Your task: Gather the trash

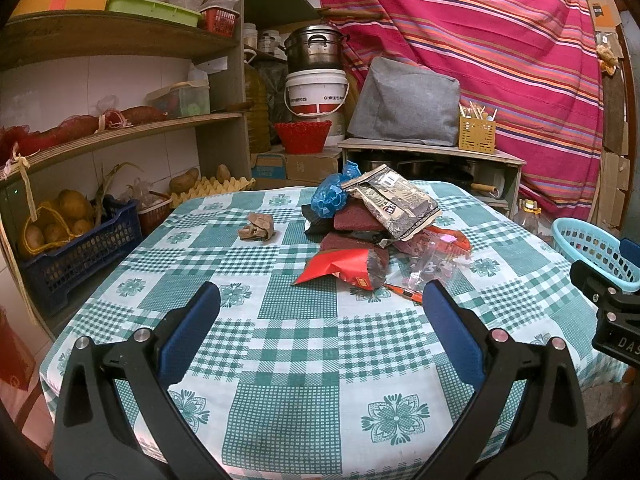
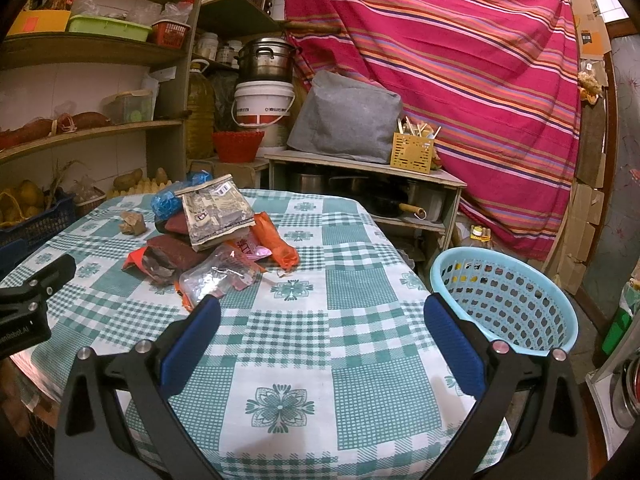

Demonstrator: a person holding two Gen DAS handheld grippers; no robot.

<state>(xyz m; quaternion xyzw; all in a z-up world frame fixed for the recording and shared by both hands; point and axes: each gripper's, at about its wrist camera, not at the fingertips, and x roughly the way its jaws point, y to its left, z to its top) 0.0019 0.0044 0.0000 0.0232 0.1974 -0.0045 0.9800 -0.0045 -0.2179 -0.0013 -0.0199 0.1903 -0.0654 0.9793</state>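
A heap of trash (image 1: 372, 224) lies mid-table: a printed foil bag (image 1: 394, 200), a blue plastic bag (image 1: 330, 196), dark red packets, a red wrapper (image 1: 340, 266) and a clear bag (image 2: 216, 278). A crumpled brown paper ball (image 1: 256, 228) sits apart to the heap's left. My left gripper (image 1: 320, 308) hovers open over the tablecloth, short of the heap, with nothing between its fingers. My right gripper (image 2: 320, 320) is open too, above the table's right part, nothing held. A light blue perforated basket (image 2: 508, 300) stands off the table's right edge, beside the right finger.
The table wears a green-and-white checked cloth (image 1: 296, 360). Wooden shelves (image 1: 120, 128) with crates and produce stand at the left. A low cabinet (image 2: 360, 176) with pots, a grey cover and a striped pink curtain (image 2: 460, 80) stand behind. The other gripper (image 1: 612, 304) shows at the left view's right edge.
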